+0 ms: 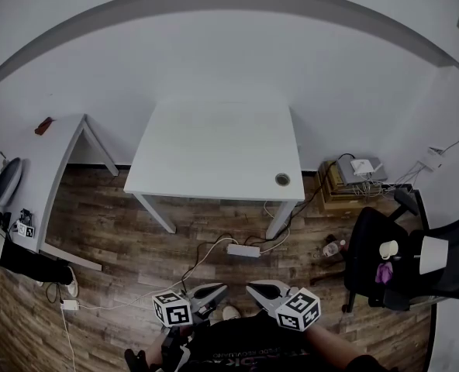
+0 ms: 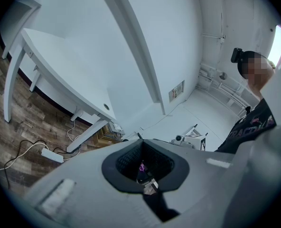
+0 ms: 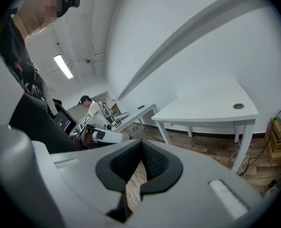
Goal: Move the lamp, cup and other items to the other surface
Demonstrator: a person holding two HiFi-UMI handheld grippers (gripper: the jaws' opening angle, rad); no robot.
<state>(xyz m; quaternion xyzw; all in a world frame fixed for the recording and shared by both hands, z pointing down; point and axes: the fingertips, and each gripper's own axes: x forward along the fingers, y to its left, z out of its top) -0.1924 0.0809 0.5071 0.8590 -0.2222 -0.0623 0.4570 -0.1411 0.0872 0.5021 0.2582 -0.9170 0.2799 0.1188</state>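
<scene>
- Lamp (image 1: 433, 254) and cup (image 1: 388, 249) are both out of my tongs right now. They sit on the black chair (image 1: 365, 242) at far right.
- Left gripper (image 1: 218, 289) (image 2: 141, 151): jaws pressed together with nothing pinched. I see only a thin slit between the pads, with a speck of purple showing through it.
- Right gripper (image 1: 257, 287) (image 3: 141, 148): jaws squeezed together too, and empty. Floor shows through the slit.
- I've got both held low in front of me, tips turned toward each other and close but not touching.
- Just ahead on the wood floor lies a power strip (image 1: 243, 249) with cables trailing from it.
- Above that stands the white table (image 1: 214, 153), with a round hole (image 1: 282, 180) near its right front corner.
- Out right on the chair, the cup is just left of the lamp, and a purple item (image 1: 383, 273) lies just below the cup.
- Far left there's a second white table (image 1: 47, 161), with a small red thing (image 1: 43, 125) at its far end.
</scene>
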